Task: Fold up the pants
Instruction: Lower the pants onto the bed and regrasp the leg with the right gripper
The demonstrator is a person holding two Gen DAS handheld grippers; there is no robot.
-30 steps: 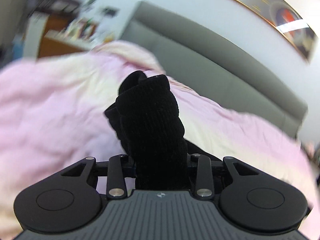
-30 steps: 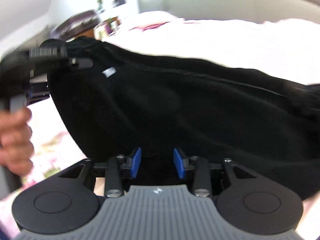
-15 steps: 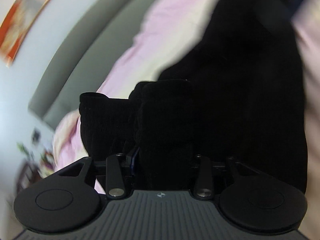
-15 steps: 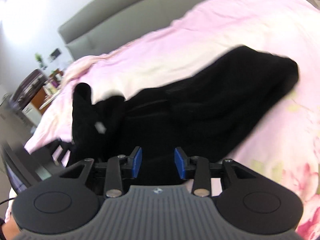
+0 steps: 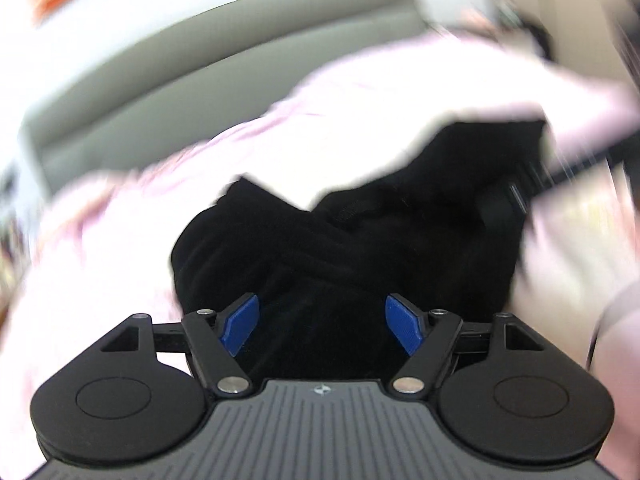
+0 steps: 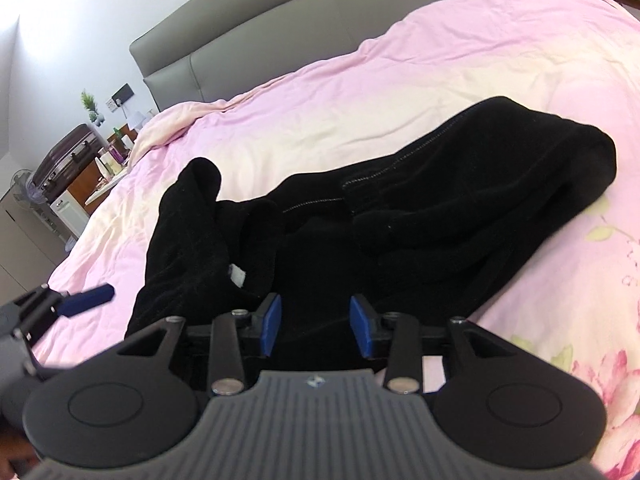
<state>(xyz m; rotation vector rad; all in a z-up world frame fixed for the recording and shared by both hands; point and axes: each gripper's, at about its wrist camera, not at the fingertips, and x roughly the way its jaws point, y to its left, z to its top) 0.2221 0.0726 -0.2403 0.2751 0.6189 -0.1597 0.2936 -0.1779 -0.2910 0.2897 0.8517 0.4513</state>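
The black pants (image 6: 400, 216) lie crumpled on the pink bedspread (image 6: 360, 88), stretching from near left to far right. In the blurred left wrist view the pants (image 5: 360, 248) fill the middle. My left gripper (image 5: 322, 326) is open wide and empty, just above the near cloth; one of its blue fingers (image 6: 86, 300) shows at the left edge of the right wrist view. My right gripper (image 6: 314, 326) is open, its blue pads astride the near edge of the pants without closing on them.
A grey padded headboard (image 6: 248, 36) runs along the far side of the bed. A bedside table with a suitcase and small items (image 6: 76, 160) stands at far left. Floral print (image 6: 608, 368) marks the spread at near right.
My left gripper has let go of the pants and opened wide. The pants have dropped from being held up and now lie in a heap on the bed. My right gripper stays open.
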